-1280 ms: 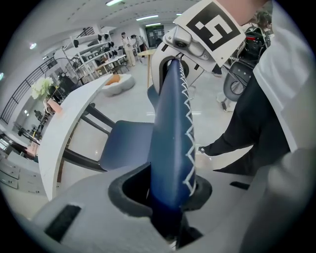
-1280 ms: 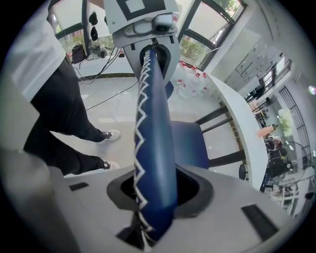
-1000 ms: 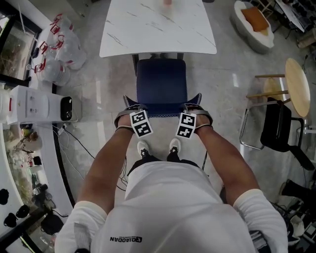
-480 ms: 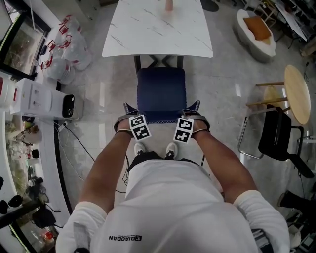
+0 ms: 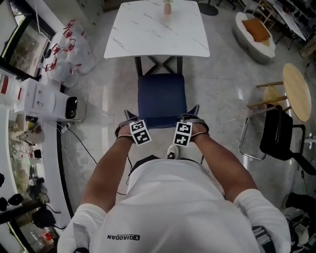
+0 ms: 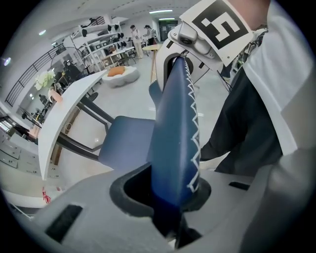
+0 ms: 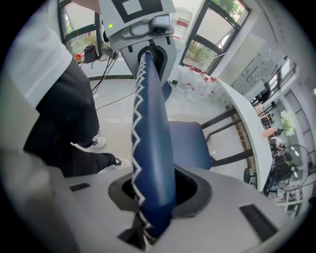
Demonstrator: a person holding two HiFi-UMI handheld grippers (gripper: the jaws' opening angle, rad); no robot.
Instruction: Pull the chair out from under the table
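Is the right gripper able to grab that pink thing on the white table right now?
Probably not. The right gripper is clamped on the blue chair's backrest, and the whole seat lies between it and the marble table, where the pink thing stands at the far edge.

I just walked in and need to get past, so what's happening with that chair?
A person stands right behind the dark blue padded chair, a handheld gripper in each hand. The left gripper and the right gripper are both clamped on the top edge of its backrest, one near each corner. The chair sits clear of the near edge of the white marble-patterned table, with black frame bars showing in the gap, so it looks to be out from under the table.
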